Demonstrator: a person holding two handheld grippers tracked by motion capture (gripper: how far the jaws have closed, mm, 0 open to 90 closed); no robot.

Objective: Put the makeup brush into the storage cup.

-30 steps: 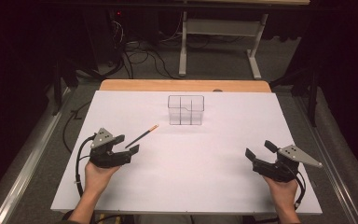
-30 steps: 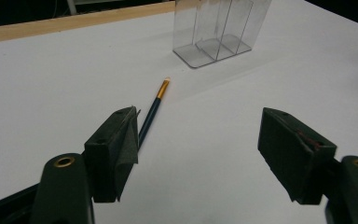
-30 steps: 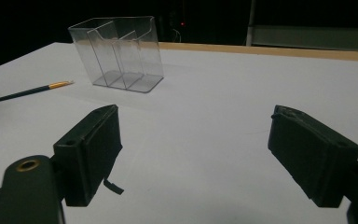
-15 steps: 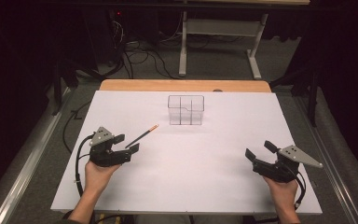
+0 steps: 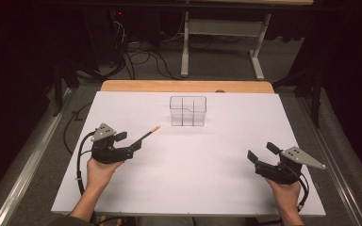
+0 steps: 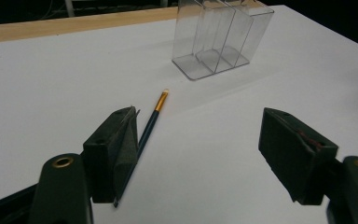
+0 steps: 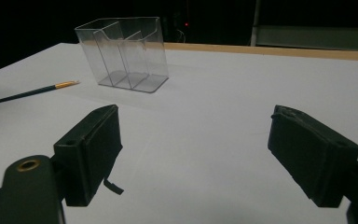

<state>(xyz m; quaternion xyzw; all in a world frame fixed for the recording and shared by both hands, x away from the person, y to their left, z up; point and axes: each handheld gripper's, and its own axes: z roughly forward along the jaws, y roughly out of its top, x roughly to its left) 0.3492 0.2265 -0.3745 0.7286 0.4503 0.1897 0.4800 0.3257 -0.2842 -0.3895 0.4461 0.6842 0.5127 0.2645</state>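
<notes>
A white worktop [image 5: 193, 169] carries a clear divided holder [image 5: 188, 111] near the middle of its far edge, standing upright; a thin dark paintbrush [image 5: 146, 135] with a gold ferrule lies flat between the holder and the near left corner, its bristle end toward the holder, apart from it; the left gripper [image 5: 128, 144] sits by the left edge, held in a hand [image 5: 99, 172], its fingers [image 6: 114, 149] spread wide with nothing between them; in the left gripper view the brush handle runs just beside the left finger, and contact cannot be told; the right gripper [image 5: 262, 152] sits toward the near right corner, held in the other hand [image 5: 285, 190], its fingers [image 7: 93, 151] likewise spread and empty, well apart from brush and holder.
</notes>
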